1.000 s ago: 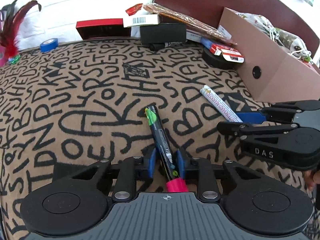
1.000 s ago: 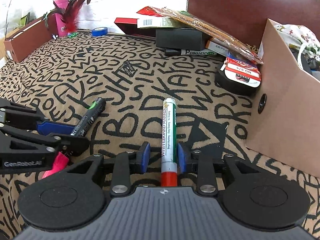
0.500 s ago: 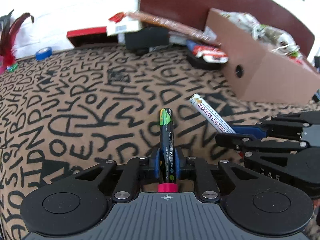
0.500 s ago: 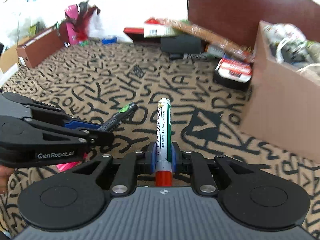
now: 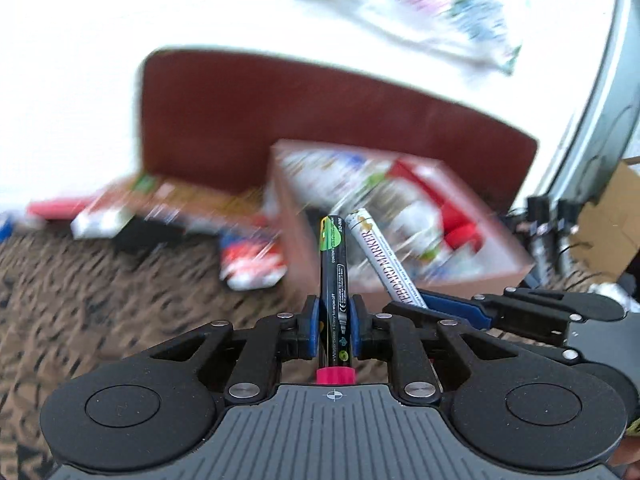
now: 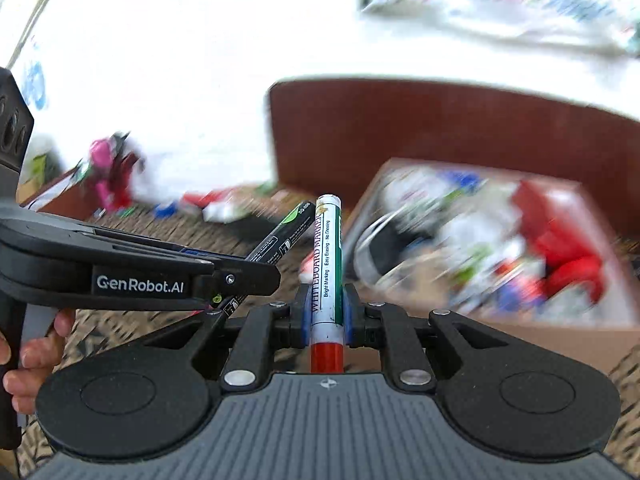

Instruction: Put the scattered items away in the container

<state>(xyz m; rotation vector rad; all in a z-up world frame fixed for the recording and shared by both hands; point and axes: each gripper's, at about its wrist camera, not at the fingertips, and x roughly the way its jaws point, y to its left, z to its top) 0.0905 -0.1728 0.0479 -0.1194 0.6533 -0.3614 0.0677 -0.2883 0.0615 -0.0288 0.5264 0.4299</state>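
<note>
Left wrist: black, green-labelled marker (image 5: 335, 280).

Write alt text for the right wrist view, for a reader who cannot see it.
The right gripper holds a white and green whiteboard marker pointing forward toward an open cardboard box of blurred clutter. At left, the left gripper holds a black marker alongside, above the letter-patterned cloth.

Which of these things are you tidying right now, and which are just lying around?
Being tidied:
- black marker, held in the left gripper
- whiteboard marker, held in the right gripper
- cardboard box, where they go

Just lying around:
- pink feather toy
- blurry packets on the patterned cloth
</note>
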